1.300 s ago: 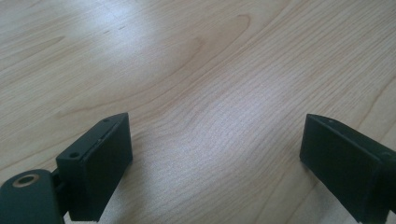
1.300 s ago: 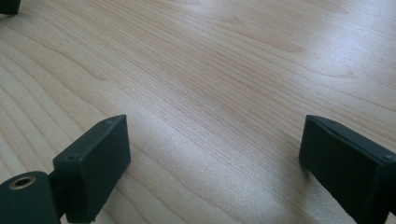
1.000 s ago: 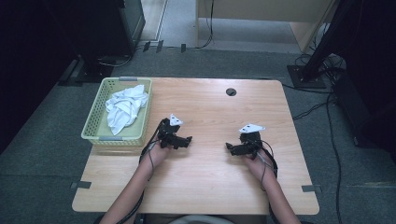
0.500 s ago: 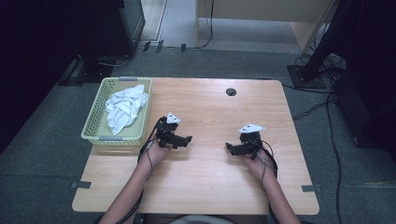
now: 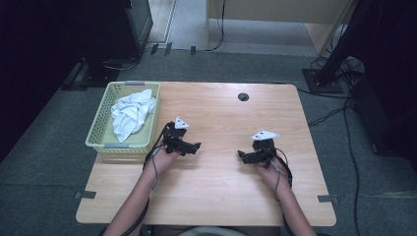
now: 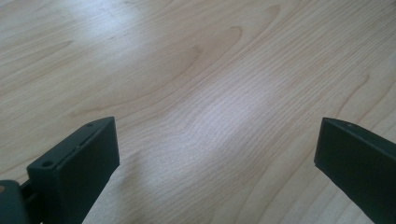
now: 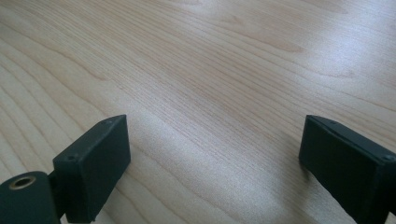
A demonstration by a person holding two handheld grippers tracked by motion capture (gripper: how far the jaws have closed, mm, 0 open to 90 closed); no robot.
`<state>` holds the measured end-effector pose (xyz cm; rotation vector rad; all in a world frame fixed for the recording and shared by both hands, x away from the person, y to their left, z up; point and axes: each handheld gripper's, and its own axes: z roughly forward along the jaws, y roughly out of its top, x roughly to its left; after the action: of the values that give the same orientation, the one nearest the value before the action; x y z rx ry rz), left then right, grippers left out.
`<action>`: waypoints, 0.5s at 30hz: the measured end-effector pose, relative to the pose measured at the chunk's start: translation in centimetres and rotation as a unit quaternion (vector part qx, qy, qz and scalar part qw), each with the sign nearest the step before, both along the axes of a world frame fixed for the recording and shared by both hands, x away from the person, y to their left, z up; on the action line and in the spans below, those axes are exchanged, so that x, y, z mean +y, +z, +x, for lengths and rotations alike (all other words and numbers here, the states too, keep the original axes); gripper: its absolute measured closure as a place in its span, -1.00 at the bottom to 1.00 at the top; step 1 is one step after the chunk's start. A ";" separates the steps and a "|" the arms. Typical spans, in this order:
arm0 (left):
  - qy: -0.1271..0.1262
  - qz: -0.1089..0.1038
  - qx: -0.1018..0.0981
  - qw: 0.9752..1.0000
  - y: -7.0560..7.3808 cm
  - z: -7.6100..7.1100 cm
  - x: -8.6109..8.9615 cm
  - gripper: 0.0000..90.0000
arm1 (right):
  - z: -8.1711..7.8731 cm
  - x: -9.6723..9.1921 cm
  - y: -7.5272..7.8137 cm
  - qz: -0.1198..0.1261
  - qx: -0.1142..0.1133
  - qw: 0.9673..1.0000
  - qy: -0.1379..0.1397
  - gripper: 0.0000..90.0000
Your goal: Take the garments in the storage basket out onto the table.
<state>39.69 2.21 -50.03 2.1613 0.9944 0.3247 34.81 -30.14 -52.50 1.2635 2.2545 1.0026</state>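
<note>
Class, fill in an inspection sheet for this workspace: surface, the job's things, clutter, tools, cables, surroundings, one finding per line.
Surface: light wooden table, bare wood between the hands; a dark round hole near its far edge.
Job's things: yellow-green basket at the table's far left corner, with a crumpled white cloth in it.
Clutter: nothing seen.
Tools: left tool beside the basket, jaws wide open after opening just now, nothing between them; right tool open and empty, low over the wood.
Cables: a black cable trails from the left tool along the forearm; floor cables lie right of the table.
Surroundings: grey carpet, dark equipment behind the table.
</note>
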 end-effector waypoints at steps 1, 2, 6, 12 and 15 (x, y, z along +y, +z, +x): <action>-0.001 0.000 0.000 1.000 0.0 0.0 0.0 -1.00 | 0.0 0.0 0.0 -0.001 -0.001 1.000 0.001 -0.81; -0.001 0.001 -0.001 1.000 0.1 0.0 0.1 -1.00 | 0.0 0.0 0.0 0.000 0.000 1.000 0.000 -0.81; 0.000 0.008 -0.001 1.000 0.2 0.0 0.2 -1.00 | 0.0 0.0 0.0 0.000 0.000 1.000 0.000 -0.81; 0.002 0.013 -0.001 1.000 0.5 -0.1 0.4 -0.99 | 0.0 0.0 0.0 0.000 0.000 1.000 0.000 -0.81; 0.000 0.016 0.001 1.000 0.7 -0.1 0.5 -0.99 | 0.0 0.0 0.0 0.000 0.000 1.000 0.000 -0.81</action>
<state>39.60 2.67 -49.37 2.1907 0.9954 0.3412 34.81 -30.15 -52.51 1.2631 2.2545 1.0027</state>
